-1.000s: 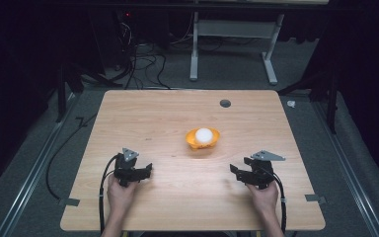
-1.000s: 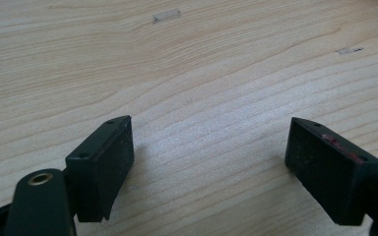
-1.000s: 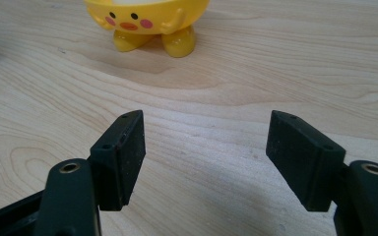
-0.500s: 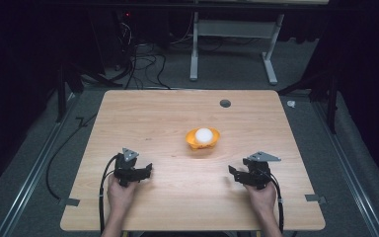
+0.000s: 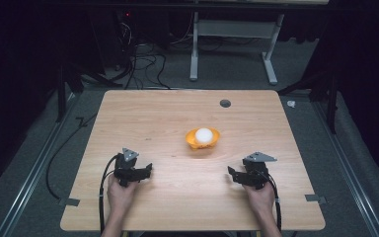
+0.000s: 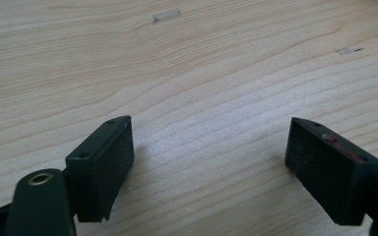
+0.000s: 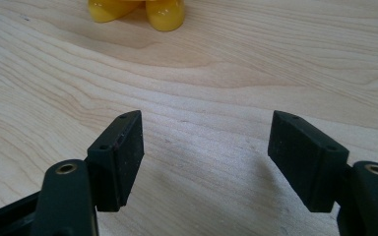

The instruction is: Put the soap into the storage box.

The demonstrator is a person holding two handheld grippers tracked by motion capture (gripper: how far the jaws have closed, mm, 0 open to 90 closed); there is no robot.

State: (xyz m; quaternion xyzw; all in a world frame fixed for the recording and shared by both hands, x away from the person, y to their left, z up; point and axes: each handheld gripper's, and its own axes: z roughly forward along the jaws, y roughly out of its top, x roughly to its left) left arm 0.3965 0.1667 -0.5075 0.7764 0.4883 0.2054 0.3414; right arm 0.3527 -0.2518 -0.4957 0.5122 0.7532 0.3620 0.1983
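wooden table (image 5: 143,118) bears orange bowl (image 5: 202,138) (white ball (image 5: 204,135) inside).

Bowl (image 5: 203,138) right of centre on table (image 5: 143,113), ball (image 5: 204,135) in it. Left gripper (image 5: 147,170) near-left; right gripper (image 5: 231,174) near-right, bowl beyond and between them.

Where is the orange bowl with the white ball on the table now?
In the high view, the orange bowl sits a little right of the table's middle, nearer the right gripper than the left gripper.
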